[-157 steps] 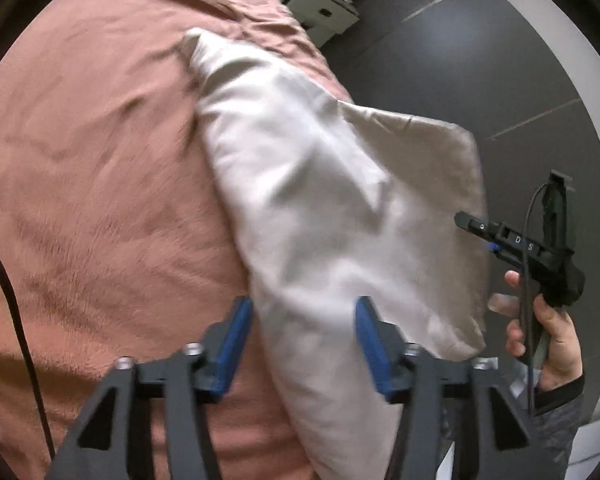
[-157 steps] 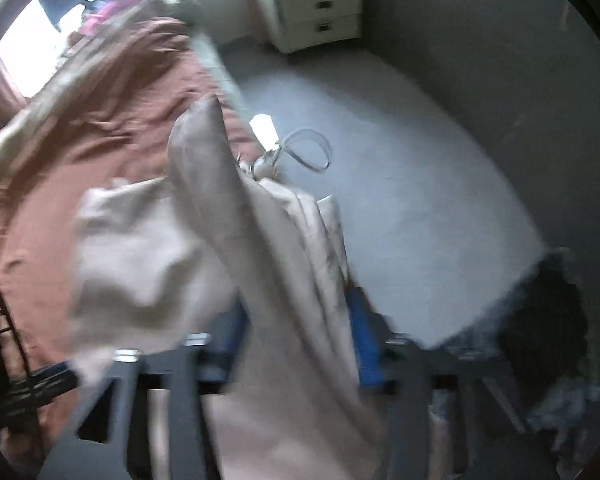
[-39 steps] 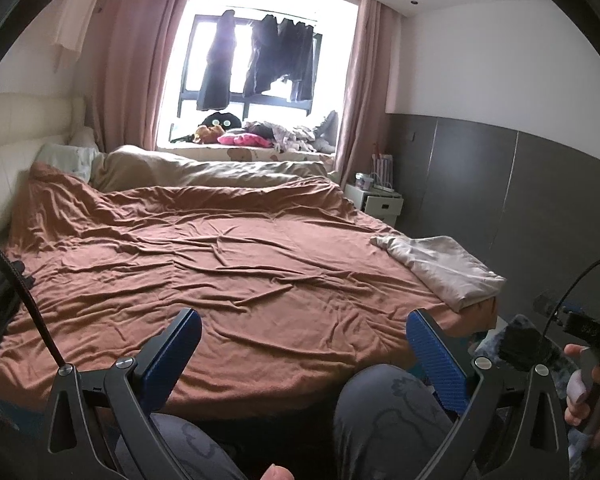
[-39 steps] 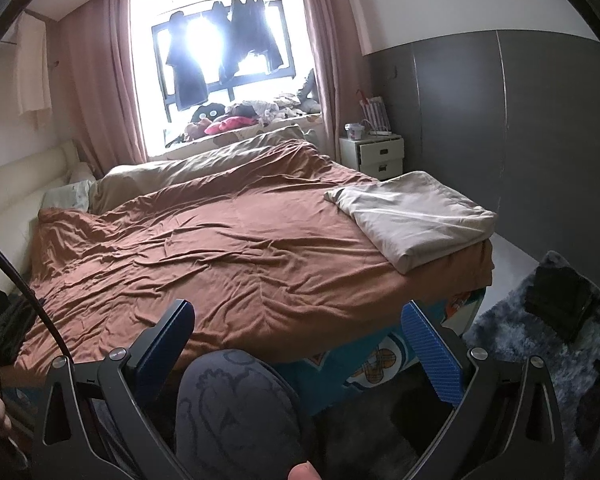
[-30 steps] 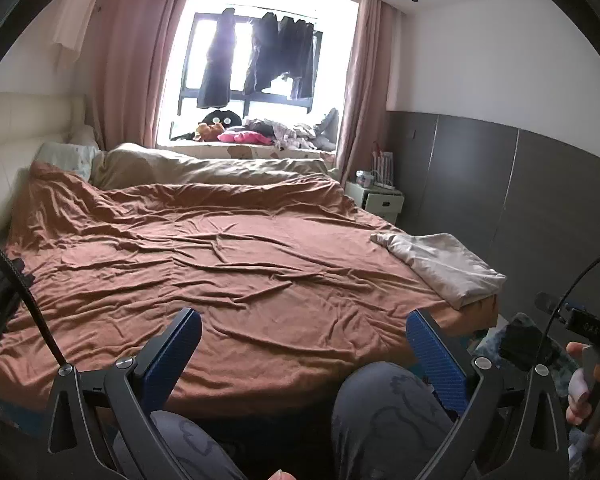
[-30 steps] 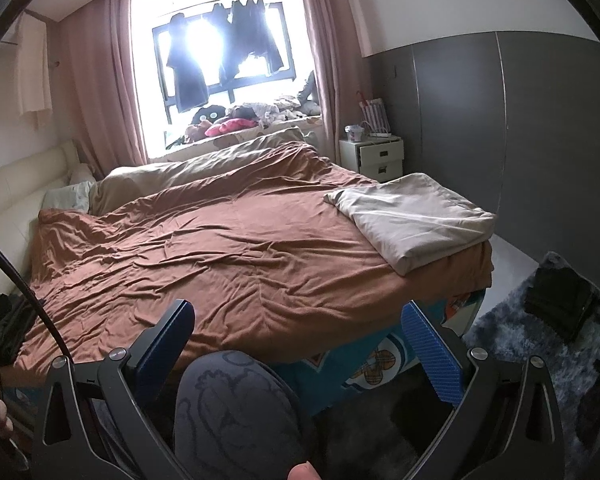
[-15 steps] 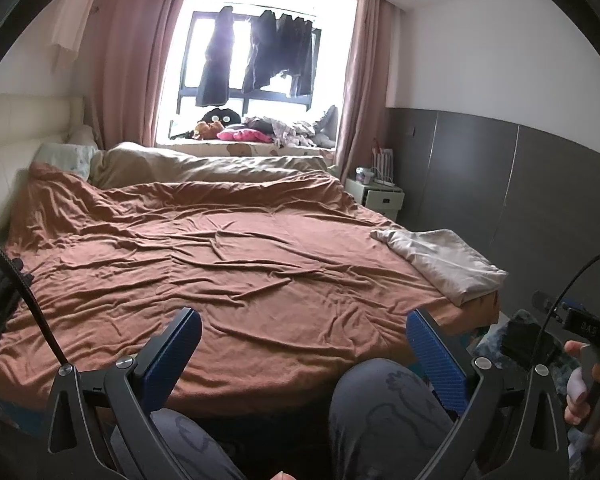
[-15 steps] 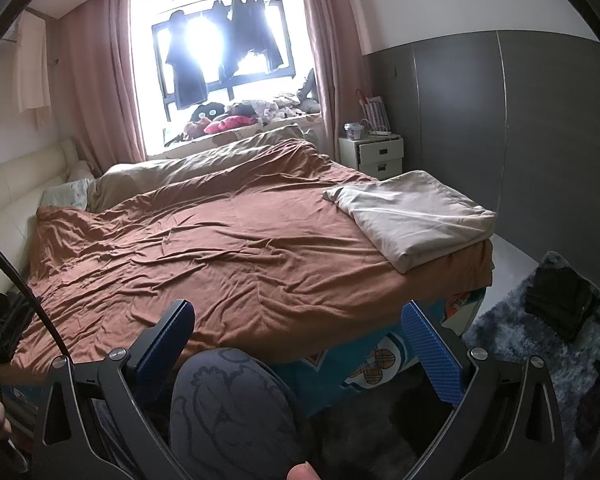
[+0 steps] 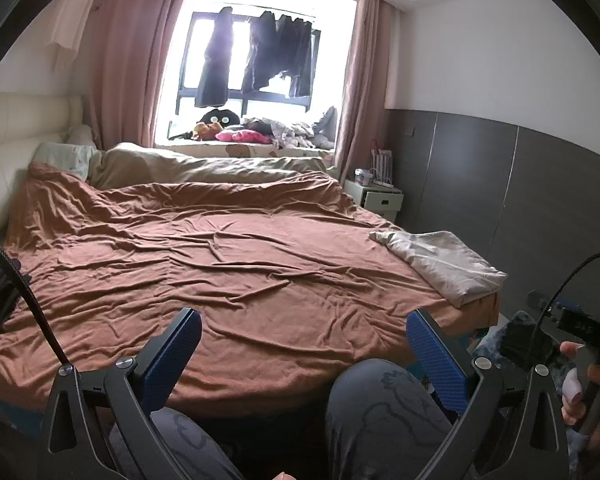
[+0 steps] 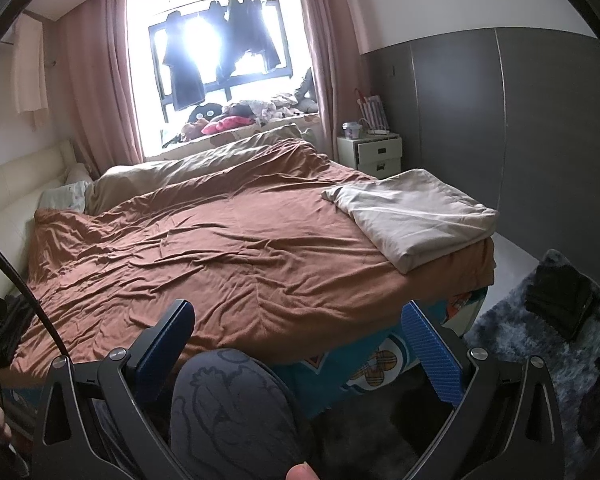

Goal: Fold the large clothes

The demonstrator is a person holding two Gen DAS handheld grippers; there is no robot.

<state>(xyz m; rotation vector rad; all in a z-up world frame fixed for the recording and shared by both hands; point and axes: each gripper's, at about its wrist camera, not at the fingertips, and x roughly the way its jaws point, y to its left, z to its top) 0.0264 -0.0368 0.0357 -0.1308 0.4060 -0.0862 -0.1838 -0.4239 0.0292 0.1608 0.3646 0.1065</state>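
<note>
A folded beige garment (image 9: 444, 266) (image 10: 414, 216) lies flat on the near right corner of the bed, on the brown cover (image 9: 220, 264) (image 10: 204, 252). My left gripper (image 9: 304, 354) is open and empty, held back from the foot of the bed above the person's knees (image 9: 384, 404). My right gripper (image 10: 300, 344) is open and empty too, low in front of the bed, over a knee (image 10: 228, 404). The hand with the right gripper's handle (image 9: 584, 360) shows at the right edge of the left wrist view.
A white nightstand (image 10: 374, 154) stands by the grey wall. A grey shaggy rug (image 10: 540, 340) with a dark folded item (image 10: 560, 300) lies on the floor to the right. Dark clothes hang at the window (image 9: 256, 56). Black gear (image 10: 0, 324) sits at the bed's left edge.
Five seconds ago both grippers were close over the beige garment, the right one holding it. Now both are open and drawn back from the bed. Over the last second almost nothing moved.
</note>
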